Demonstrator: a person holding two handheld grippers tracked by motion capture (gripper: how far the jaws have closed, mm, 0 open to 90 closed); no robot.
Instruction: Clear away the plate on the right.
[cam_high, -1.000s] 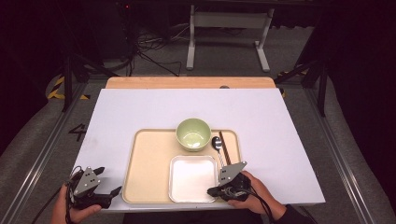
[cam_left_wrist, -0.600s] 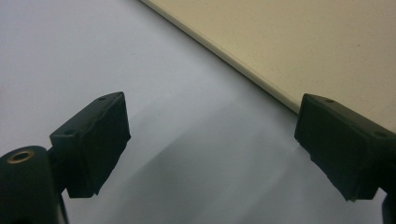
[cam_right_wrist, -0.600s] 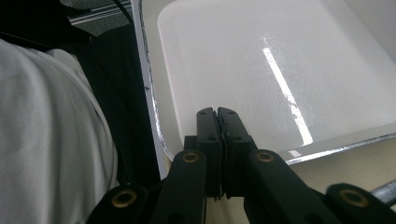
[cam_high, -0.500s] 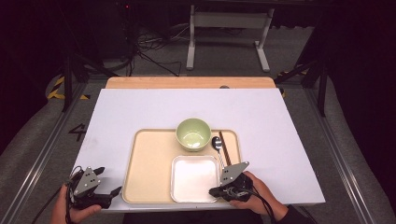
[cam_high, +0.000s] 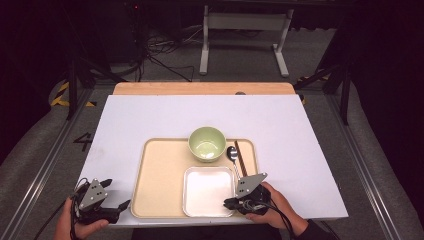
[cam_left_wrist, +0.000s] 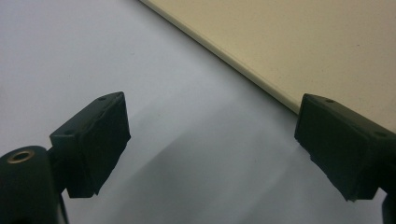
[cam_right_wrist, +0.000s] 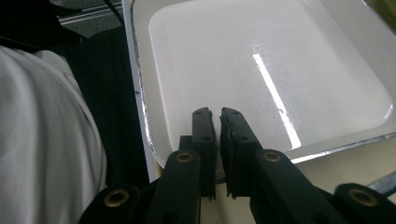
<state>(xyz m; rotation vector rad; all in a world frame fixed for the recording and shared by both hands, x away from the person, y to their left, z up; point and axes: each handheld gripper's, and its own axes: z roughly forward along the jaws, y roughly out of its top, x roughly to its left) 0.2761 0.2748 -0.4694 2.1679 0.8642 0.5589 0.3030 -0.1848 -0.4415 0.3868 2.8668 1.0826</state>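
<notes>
Right gripper (cam_right_wrist: 217, 114) jaws just parting, at white plate (cam_right_wrist: 261, 70) rim (nothing gripped), left gripper (cam_left_wrist: 210, 140) released

The high view is evenly lit from above: the white table (cam_high: 165, 120) is bright, while the floor beyond it falls into near darkness. In the right gripper view a streak of glare runs across the white square plate (cam_right_wrist: 280, 70), and its rim gleams. The left gripper view is soft, with a faint shadow on the table beside the beige tray (cam_left_wrist: 303, 42).
</notes>
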